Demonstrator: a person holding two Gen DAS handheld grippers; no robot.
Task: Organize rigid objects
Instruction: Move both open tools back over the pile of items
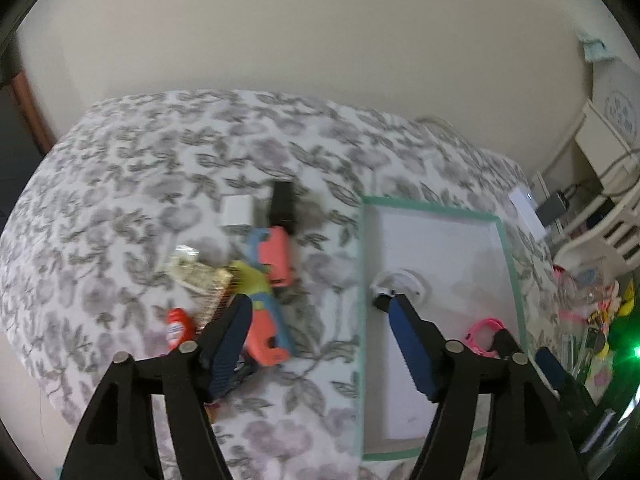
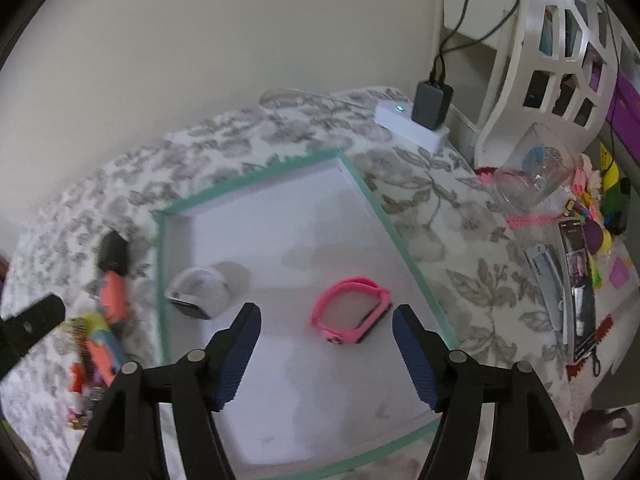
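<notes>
A white tray with a green rim point(image 2: 370, 194) point(image 1: 510, 248) lies on the floral cloth. In it lie a pink wristband point(image 2: 350, 316) point(image 1: 482, 334) and a white round device point(image 2: 200, 292) point(image 1: 400, 282). Left of the tray is a pile: coral and blue toy pieces point(image 1: 274, 256), a yellow comb point(image 1: 216, 284), a red bottle point(image 1: 178, 326), a white cube point(image 1: 238, 210) and a black block point(image 1: 282, 200). My left gripper point(image 1: 320, 310) is open and empty above the tray's left edge. My right gripper point(image 2: 326, 320) is open and empty over the tray, just short of the wristband.
A white box with a dark charger point(image 2: 430, 106) sits past the tray's far corner. A clear plastic container point(image 2: 532, 168), a white lattice basket point(image 2: 560, 52), a phone point(image 2: 580, 292) and small bright toys point(image 2: 600, 200) crowd the right side. A wall stands behind.
</notes>
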